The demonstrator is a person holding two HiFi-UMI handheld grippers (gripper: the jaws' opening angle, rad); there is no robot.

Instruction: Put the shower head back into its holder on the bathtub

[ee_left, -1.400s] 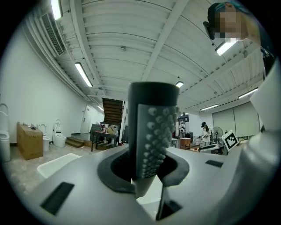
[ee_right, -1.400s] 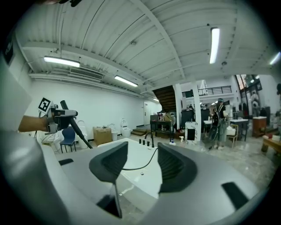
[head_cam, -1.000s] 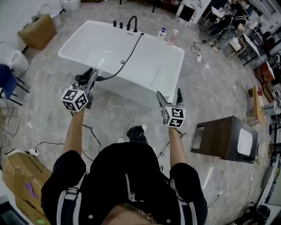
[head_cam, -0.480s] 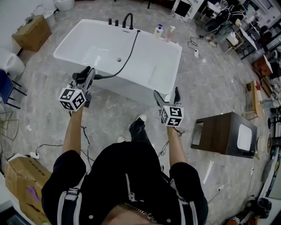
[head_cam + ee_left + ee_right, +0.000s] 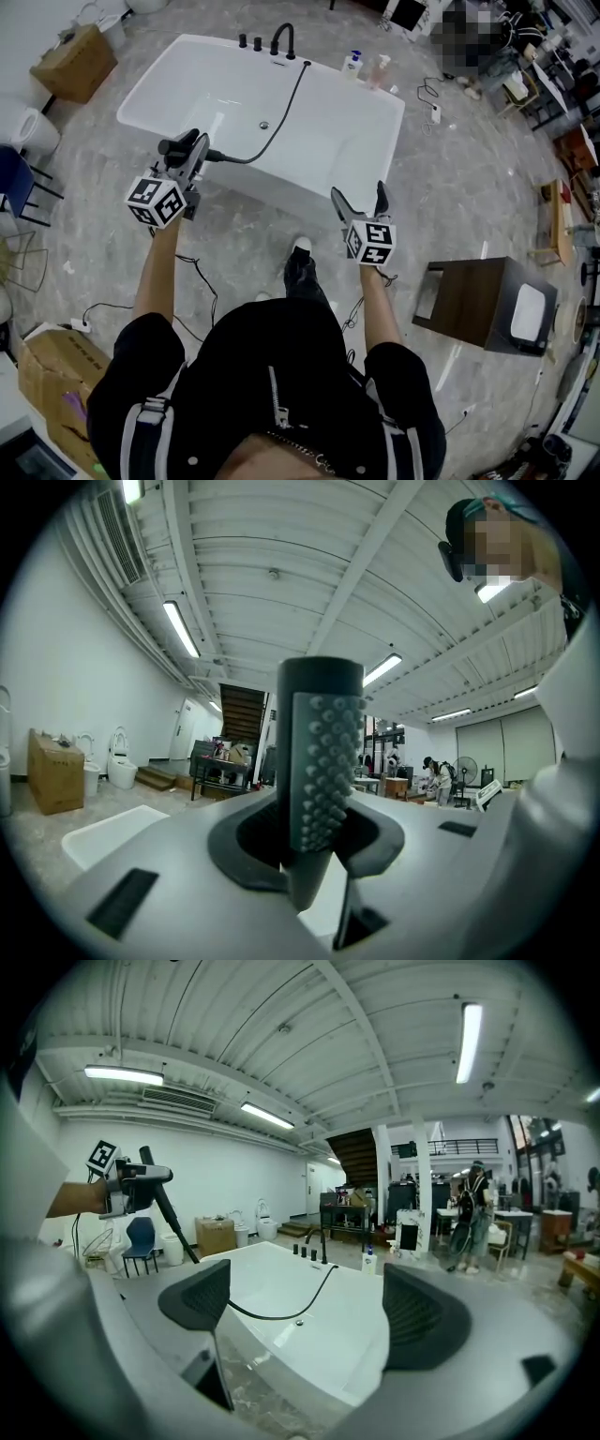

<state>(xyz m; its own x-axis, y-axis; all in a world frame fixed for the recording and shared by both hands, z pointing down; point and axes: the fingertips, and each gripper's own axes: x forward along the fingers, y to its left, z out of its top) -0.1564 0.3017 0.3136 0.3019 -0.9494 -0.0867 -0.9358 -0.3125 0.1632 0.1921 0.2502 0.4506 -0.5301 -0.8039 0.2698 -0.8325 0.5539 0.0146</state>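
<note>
The black shower head (image 5: 172, 146) is clamped in my left gripper (image 5: 190, 156), just in front of the near left wall of the white bathtub (image 5: 337, 141). Its black hose (image 5: 272, 122) runs across the tub to the far rim beside the black faucet (image 5: 282, 39). In the left gripper view the shower head (image 5: 322, 752) stands upright between the jaws, its nubbed face towards the right. My right gripper (image 5: 361, 202) is open and empty near the tub's near right corner. The right gripper view looks between its open jaws (image 5: 309, 1312) over the bathtub (image 5: 319, 1335) and hose (image 5: 281, 1313).
Two bottles (image 5: 352, 66) stand on the tub's far rim. A wooden cabinet (image 5: 487, 305) sits on the floor to my right. A cardboard box (image 5: 80, 61), a toilet (image 5: 23, 127) and a blue chair (image 5: 14, 178) are on the left. Cables (image 5: 187, 277) lie on the marble floor.
I have stepped closer to the tub and both grippers have moved forward a little. The left gripper still holds the shower head; the right stays open.
</note>
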